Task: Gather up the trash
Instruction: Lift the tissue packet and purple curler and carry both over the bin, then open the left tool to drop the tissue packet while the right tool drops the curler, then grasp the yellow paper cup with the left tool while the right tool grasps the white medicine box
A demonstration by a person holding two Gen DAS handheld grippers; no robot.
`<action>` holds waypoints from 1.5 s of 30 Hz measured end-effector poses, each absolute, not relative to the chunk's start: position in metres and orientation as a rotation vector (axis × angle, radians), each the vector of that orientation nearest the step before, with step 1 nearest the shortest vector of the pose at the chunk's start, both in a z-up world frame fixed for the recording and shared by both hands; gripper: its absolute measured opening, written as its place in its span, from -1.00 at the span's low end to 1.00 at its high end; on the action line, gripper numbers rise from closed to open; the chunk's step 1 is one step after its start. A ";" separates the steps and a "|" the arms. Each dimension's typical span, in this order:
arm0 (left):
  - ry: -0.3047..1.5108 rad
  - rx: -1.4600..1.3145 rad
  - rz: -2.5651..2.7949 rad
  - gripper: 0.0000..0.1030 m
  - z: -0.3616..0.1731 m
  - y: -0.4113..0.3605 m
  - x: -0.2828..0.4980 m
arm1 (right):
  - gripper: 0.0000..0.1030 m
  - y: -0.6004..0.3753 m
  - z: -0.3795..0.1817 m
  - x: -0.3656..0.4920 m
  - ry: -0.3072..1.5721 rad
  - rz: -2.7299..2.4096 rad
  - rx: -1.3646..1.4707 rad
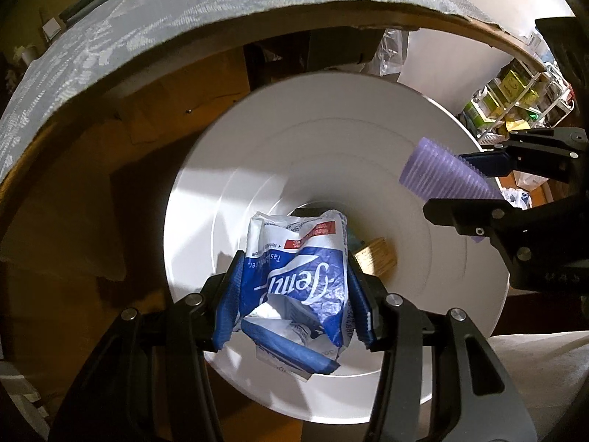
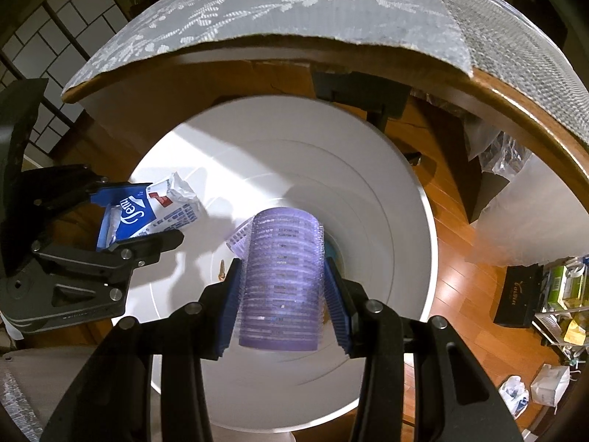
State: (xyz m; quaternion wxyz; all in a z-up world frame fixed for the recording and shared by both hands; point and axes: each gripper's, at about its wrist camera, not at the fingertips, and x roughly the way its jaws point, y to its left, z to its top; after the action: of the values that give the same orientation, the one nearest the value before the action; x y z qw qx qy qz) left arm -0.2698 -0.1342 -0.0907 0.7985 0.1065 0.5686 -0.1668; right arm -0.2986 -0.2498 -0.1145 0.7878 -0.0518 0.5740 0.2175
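My left gripper (image 1: 294, 287) is shut on a crumpled blue and white tissue packet (image 1: 298, 276) and holds it over the mouth of a white trash bin (image 1: 331, 140). My right gripper (image 2: 281, 283) is shut on a ribbed purple plastic cup (image 2: 281, 280) and holds it over the same bin (image 2: 294, 154). Each gripper shows in the other's view: the right one with the cup (image 1: 445, 173) at the right, the left one with the packet (image 2: 147, 213) at the left. A small wooden piece (image 1: 379, 258) lies at the bin's bottom.
A wooden table edge with a grey patterned cloth (image 1: 147, 25) overhangs just beyond the bin. Wood floor (image 2: 460, 258) lies to the right, with plastic bags (image 2: 497, 147), a dark box (image 2: 519, 298) and a wire shelf of packages (image 1: 515, 92).
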 end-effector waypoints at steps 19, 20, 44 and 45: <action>1.261 0.257 -0.391 0.15 -0.105 -0.139 -0.265 | 0.09 -0.246 -0.123 -0.298 1.284 0.447 -0.118; 1.251 0.282 -0.374 0.35 -0.104 -0.141 -0.266 | 0.31 -0.248 -0.121 -0.298 1.280 0.440 -0.115; 0.769 0.245 -0.314 0.97 0.038 -0.148 -0.214 | 0.91 -0.288 0.060 -0.162 0.814 0.269 -0.071; 0.776 0.246 -0.312 0.97 0.036 -0.150 -0.205 | 0.91 -0.284 0.060 -0.145 0.841 0.298 -0.063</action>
State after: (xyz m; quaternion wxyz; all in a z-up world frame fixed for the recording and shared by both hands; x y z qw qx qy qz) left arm -0.2054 -0.1498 0.0358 0.9066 0.1192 0.3756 -0.1509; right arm -0.1447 -0.2841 0.0602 0.9017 -0.0305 0.4065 0.1443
